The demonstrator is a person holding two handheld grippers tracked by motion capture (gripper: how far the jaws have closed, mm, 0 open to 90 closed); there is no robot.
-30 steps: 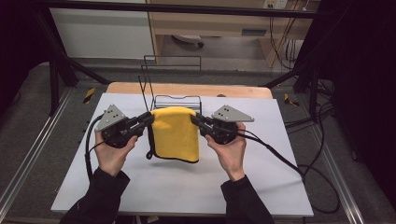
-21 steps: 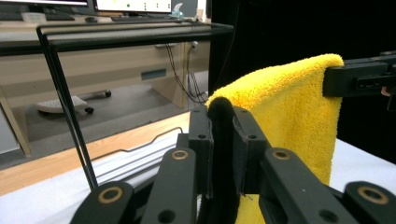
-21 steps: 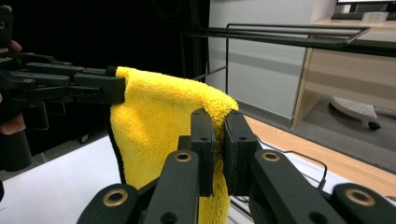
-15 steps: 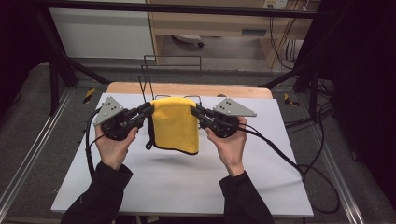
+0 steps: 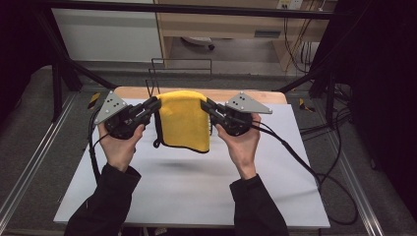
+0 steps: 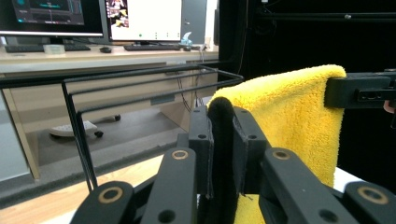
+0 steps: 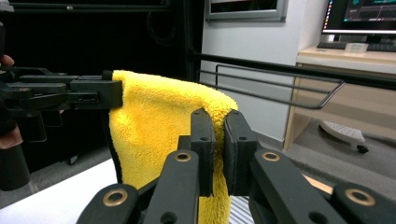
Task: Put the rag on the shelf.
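- Yellow towel (image 5: pixel 184 120) hangs in the air above the white table (image 5: pixel 196 191), stretched between both grippers.
- Left gripper (image 5: pixel 151 106) clamped on its left top corner; right gripper (image 5: pixel 208 107) clamped on the right.
- Black wire rack (image 5: pixel 179 69) stands just behind.

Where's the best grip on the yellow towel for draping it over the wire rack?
At the two top corners, one from each side, as held now: left tongs and right tongs pinch the fold's ends on the yellow towel. It hangs flat, doubled, its lower edge free, so the span could likely drop over a bar of the wire rack.
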